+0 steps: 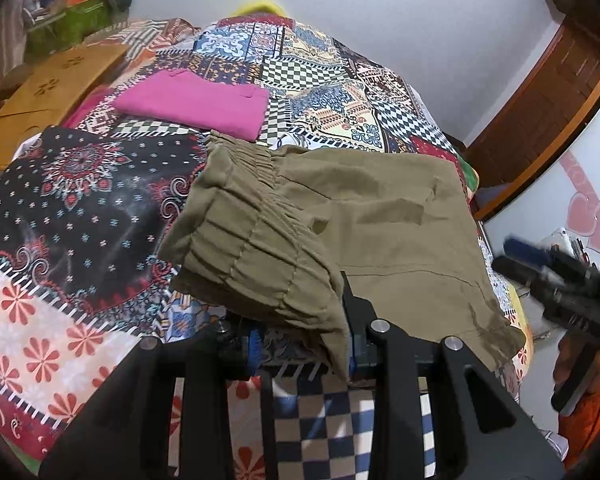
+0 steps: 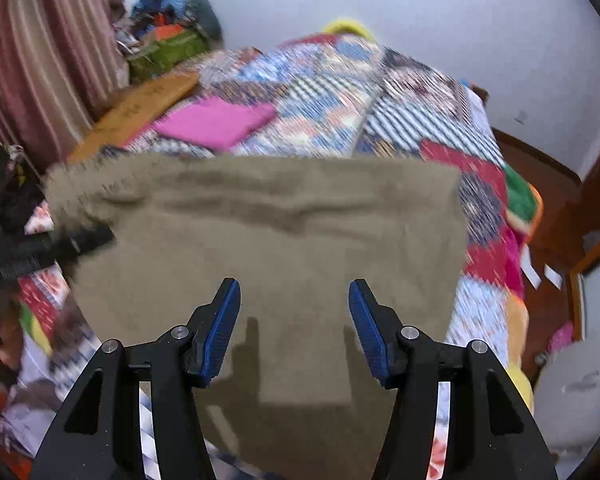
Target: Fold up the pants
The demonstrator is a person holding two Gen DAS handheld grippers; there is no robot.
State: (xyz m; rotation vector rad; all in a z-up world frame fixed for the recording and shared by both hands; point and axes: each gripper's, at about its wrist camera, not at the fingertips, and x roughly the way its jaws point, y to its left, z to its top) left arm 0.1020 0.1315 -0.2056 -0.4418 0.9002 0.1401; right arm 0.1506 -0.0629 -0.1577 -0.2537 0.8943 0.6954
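Olive pants (image 1: 400,220) lie on a patchwork bedspread (image 1: 80,208). In the left wrist view my left gripper (image 1: 300,328) is shut on their gathered elastic waistband (image 1: 252,252), which is lifted off the bed and drapes over the fingers, hiding the pads. My right gripper (image 1: 540,268) shows as a blur at the right edge of that view. In the blurred right wrist view the right gripper (image 2: 296,320) hovers open above the pants (image 2: 292,232), with nothing between its blue pads (image 2: 220,328). The left gripper (image 2: 60,244) is a dark shape at the pants' left corner.
A folded pink garment (image 1: 196,100) lies farther back on the bed. A brown board (image 1: 48,96) and a green bag (image 1: 76,16) sit at the back left by a striped curtain (image 2: 40,60). Wooden door trim (image 1: 540,112) stands to the right.
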